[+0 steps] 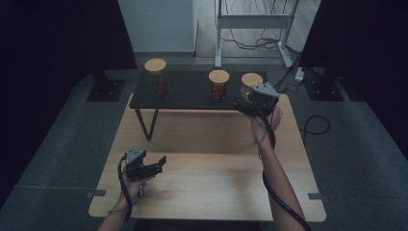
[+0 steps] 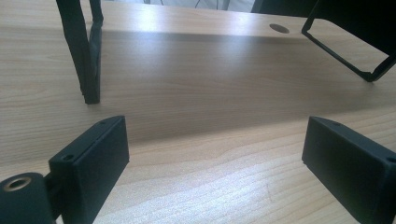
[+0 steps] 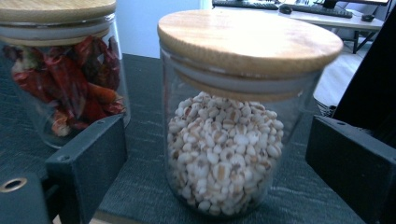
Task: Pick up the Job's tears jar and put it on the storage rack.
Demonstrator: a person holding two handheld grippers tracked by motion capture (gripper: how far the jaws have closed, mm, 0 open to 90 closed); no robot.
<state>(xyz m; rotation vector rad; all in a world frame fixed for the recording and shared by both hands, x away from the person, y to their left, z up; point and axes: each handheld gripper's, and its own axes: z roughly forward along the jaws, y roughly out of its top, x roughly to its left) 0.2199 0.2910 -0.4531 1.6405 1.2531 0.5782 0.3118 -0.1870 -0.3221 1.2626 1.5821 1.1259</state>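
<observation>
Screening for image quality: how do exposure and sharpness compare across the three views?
High view: dim, dark surround. Left gripper view: bright glare on the pale wooden table. Right gripper view: well lit, the grain-filled glass jar with wooden lid sharp, the black jaws blurred.

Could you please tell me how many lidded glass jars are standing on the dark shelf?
3: a tall jar at the left, a chilli jar mid-shelf, a grain jar at the right.

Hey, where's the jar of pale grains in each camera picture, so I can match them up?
High view: the grain jar stands at the right end of the dark shelf, partly behind the right hand-held gripper.
Left gripper view: not in it.
Right gripper view: centre, between the open jaws.
Shared landmark: the red chilli jar beside it.
</observation>
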